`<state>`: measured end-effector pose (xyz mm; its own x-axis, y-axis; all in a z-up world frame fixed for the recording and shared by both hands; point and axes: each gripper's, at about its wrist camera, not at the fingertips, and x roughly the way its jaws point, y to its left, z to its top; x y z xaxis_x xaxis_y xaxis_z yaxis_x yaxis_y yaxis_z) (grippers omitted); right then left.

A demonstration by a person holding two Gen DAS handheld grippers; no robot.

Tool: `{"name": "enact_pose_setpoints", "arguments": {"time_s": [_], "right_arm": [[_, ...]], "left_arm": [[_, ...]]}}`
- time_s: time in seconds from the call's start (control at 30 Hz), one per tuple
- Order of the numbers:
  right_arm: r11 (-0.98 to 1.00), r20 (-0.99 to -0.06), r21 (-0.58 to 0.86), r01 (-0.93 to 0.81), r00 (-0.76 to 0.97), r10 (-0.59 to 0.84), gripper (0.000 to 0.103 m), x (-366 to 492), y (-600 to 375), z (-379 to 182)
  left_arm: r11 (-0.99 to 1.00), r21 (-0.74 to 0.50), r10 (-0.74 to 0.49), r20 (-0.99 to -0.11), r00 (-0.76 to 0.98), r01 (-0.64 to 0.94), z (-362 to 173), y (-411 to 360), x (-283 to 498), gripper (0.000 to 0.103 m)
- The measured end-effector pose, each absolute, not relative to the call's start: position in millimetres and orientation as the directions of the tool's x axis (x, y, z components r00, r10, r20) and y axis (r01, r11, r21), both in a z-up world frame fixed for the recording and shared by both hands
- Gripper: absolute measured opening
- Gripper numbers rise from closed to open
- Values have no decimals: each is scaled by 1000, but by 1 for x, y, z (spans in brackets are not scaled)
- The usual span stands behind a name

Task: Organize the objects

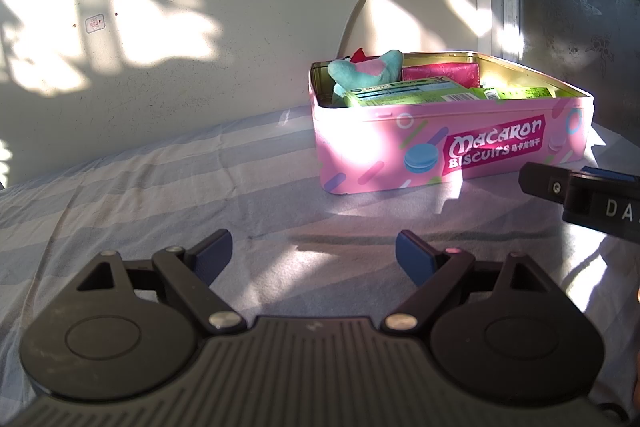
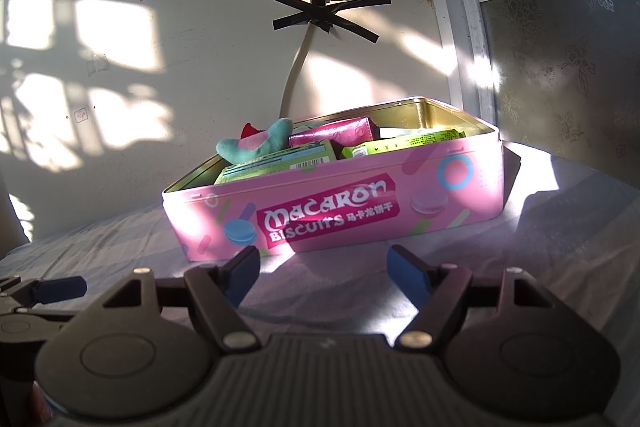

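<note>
The pink rectangular metal biscuit tin (image 2: 336, 203) sits on the striped bed sheet (image 1: 140, 195), beyond both grippers. The left gripper (image 1: 314, 253) and right gripper (image 2: 324, 267) have their jaws spread wide, holding nothing.

Tin (image 2: 336, 203) on bedsheet (image 2: 120, 239), before wall; plush toy (image 2: 256, 145), packets (image 2: 404, 143) inside.

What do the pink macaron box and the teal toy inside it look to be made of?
The pink macaron box looks like thin printed metal: its bare inner wall shines gold and the rim is rolled, with a glossy printed outside. The teal toy looks like soft plush fabric, matte and fuzzy with rounded stuffed limbs. Both are judged by look alone.
</note>
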<state>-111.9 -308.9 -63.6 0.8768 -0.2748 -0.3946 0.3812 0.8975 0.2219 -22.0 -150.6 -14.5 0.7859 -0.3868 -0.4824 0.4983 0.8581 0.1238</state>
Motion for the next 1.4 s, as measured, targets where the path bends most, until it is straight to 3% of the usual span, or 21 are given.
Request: {"name": "enact_pose_setpoints", "arguments": {"time_s": [0.4, 0.57, 0.7, 1.0, 1.4], "right_arm": [[897, -398, 219, 383, 875, -276, 74, -111, -309, -63], [894, -400, 224, 388, 873, -279, 74, -114, -307, -55], [901, -381, 226, 370, 885, -268, 79, -117, -305, -34], [930, -327, 232, 284, 923, -201, 86, -132, -291, 7], [952, -265, 193, 240, 946, -185, 88, -150, -267, 18]], "left_arm": [[859, 123, -385, -484, 786, 496, -14, -150, -22, 91], [869, 136, -344, -523, 780, 475, -8, -150, -17, 92], [879, 73, -360, -544, 758, 470, 15, -140, -16, 100], [910, 30, -348, -484, 803, 413, 57, -125, -32, 103], [934, 82, -286, -408, 867, 347, 76, -114, -60, 103]]}}
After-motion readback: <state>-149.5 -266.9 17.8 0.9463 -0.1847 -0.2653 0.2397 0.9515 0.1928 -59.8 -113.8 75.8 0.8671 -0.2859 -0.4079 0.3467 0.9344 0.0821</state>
